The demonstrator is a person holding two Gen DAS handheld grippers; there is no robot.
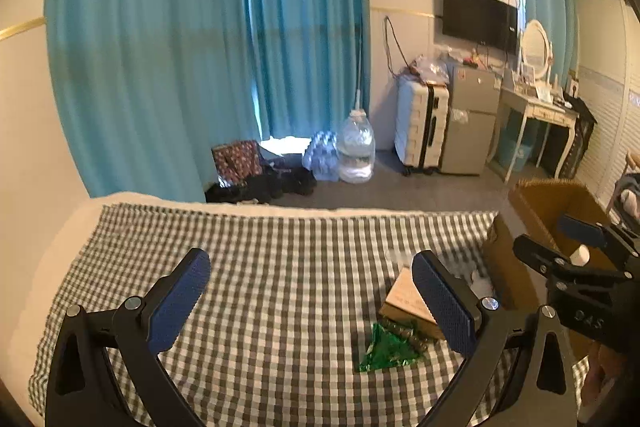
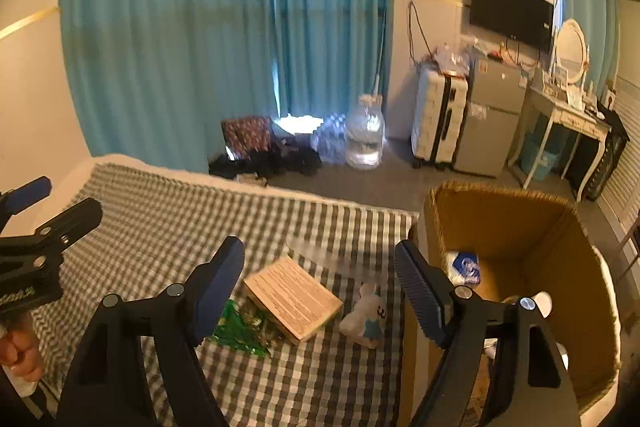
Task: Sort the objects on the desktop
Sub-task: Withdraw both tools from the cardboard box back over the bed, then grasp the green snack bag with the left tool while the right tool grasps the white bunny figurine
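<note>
Two things lie in plain sight on the checked cloth [image 1: 260, 267] in the left wrist view: one green foil wrapper [image 1: 390, 349], crumpled and shiny, and one flat tan box [image 1: 406, 301] just behind it, partly hidden by a finger of the left gripper [image 1: 312, 301]. That gripper hangs spread wide above the cloth with nothing between its blue pads. At the right edge stands one cardboard box [image 1: 540, 211]; the right gripper [image 1: 560, 235] is in front of it, and a small white cap shows between its arms, too small to identify.

Three things lie on the cloth in the right wrist view: the foil wrapper [image 2: 240, 331], half covered by a finger; the tan box [image 2: 294, 297], printed with fine lines; and one small white plush rabbit [image 2: 366, 315] with a blue front. The right gripper [image 2: 320, 287] is wide open and empty. Inside the cardboard box [image 2: 520, 227] sit a blue-and-white packet [image 2: 464, 267] and white items I cannot make out. The left gripper [image 2: 36, 203] is cut off at the left edge.
</note>
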